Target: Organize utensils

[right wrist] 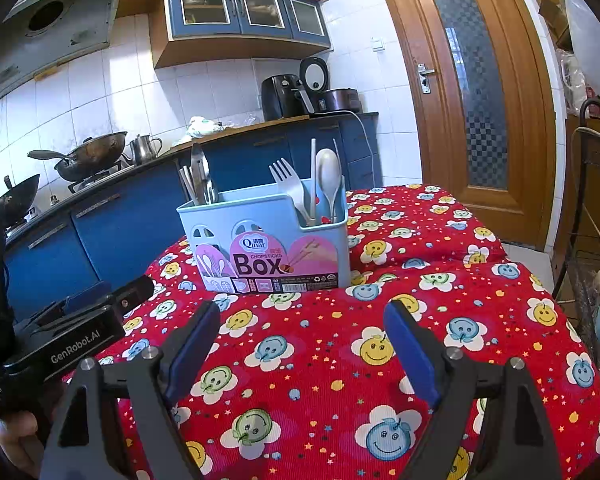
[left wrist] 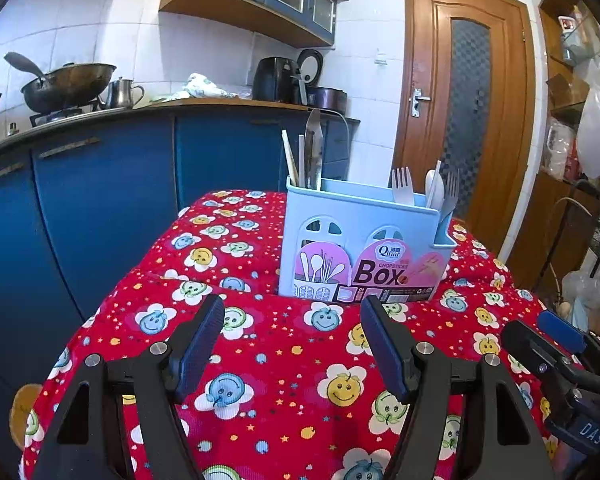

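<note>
Both the left gripper (left wrist: pixel 292 312) and the right gripper (right wrist: pixel 302 318) hover released and empty before a blue utensil box (right wrist: pixel 268 240) on a red floral tablecloth (right wrist: pixel 420 320) — forks, spoon and chopsticks already stand inside. The sorting looks finished or paused; any next move would need a chosen utensil.

Both wrist cameras look forward and slightly down over the red tablecloth (left wrist: pixel 284 360), sharing the blue utensil box (right wrist: pixel 268 240) close ahead, seemingly side by side.
</note>
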A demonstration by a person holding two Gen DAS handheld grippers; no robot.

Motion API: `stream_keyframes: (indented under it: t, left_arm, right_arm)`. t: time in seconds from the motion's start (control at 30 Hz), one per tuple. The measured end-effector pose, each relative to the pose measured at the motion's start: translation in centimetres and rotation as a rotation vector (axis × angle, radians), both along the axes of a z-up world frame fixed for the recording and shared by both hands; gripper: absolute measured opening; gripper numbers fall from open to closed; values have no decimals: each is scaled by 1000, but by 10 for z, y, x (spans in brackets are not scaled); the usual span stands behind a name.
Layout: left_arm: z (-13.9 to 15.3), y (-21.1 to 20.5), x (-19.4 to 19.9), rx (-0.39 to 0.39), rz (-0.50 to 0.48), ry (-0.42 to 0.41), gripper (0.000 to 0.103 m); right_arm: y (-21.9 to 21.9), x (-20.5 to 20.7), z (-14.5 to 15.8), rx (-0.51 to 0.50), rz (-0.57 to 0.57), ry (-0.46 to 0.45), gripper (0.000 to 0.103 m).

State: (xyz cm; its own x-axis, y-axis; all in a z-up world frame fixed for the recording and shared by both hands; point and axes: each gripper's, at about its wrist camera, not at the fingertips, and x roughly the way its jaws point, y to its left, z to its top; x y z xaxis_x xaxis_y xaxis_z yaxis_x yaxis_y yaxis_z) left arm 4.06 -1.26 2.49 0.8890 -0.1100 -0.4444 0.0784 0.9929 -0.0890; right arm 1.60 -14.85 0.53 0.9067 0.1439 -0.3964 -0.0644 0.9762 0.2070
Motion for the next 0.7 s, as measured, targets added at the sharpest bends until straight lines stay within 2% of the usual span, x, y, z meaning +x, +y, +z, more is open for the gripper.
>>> stream_keyframes:
  t: [0.7]
  left_arm:
    - [1,2,-1,-5,8,-7,72]
  right_arm:
    - [1,0,0,-1,1,0,86]
